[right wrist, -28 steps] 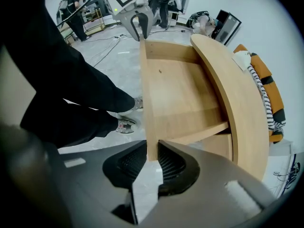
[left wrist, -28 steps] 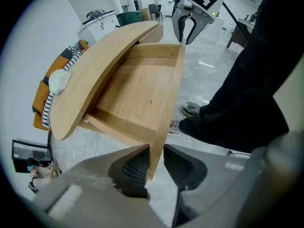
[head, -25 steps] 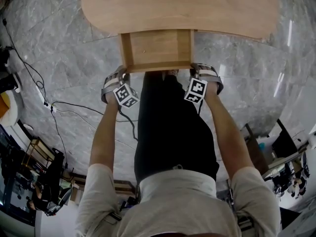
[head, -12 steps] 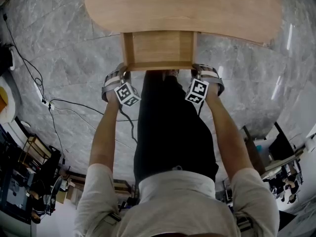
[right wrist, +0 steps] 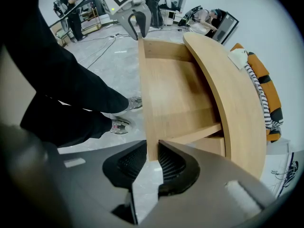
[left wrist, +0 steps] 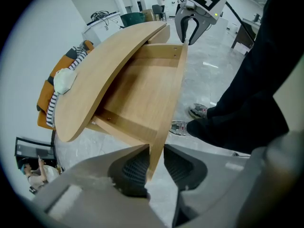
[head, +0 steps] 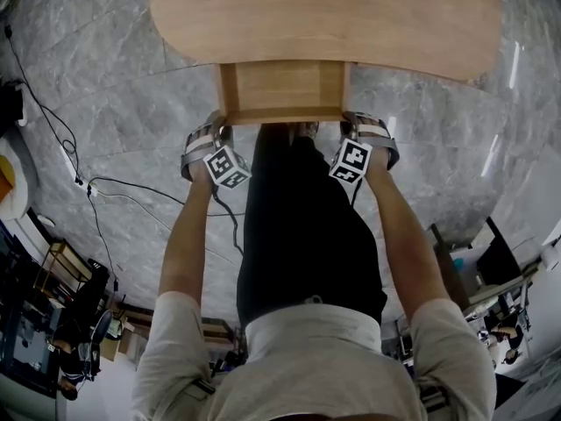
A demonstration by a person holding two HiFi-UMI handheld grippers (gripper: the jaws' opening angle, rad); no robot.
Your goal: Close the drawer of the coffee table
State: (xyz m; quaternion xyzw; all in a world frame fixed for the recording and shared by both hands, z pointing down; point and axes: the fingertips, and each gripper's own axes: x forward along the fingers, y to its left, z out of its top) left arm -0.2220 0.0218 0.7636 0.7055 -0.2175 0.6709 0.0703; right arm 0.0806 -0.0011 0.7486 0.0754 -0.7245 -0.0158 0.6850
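Head view, looking steeply down.

1. Table (head: 324,16): light wood with a rounded top, standing on a grey marble floor (head: 114,103).
2. Drawer (head: 282,90): same wood, empty. It stands part-way out from under the near edge of the top, toward the person, and is not yet closed.
3. Left gripper (head: 221,128): pointed downward and set astride the left end of the drawer's front panel (head: 282,117). In the left gripper view the jaws sit fairly narrow with the panel between them. One pad (left wrist: 135,167) lies against the wood, and a sliver of floor shows on the other side, so this is a loose straddle and not a clamp.
4. Right gripper (head: 349,126): pointed straight down on the right end of the same panel. In the right gripper view both pads (right wrist: 130,163) sit against the wood, closed on it.
5. Cable (head: 131,191): lies on the floor to the left, well apart from the table.

Purpose of placement, as judged: one gripper at each end should keep the push square, so the drawer does not skew as it slides in.

Change from a second ago: slightly less of the drawer shows beyond the table's edge, so it appears to be going in slowly. Both grippers keep their places at the panel's ends.
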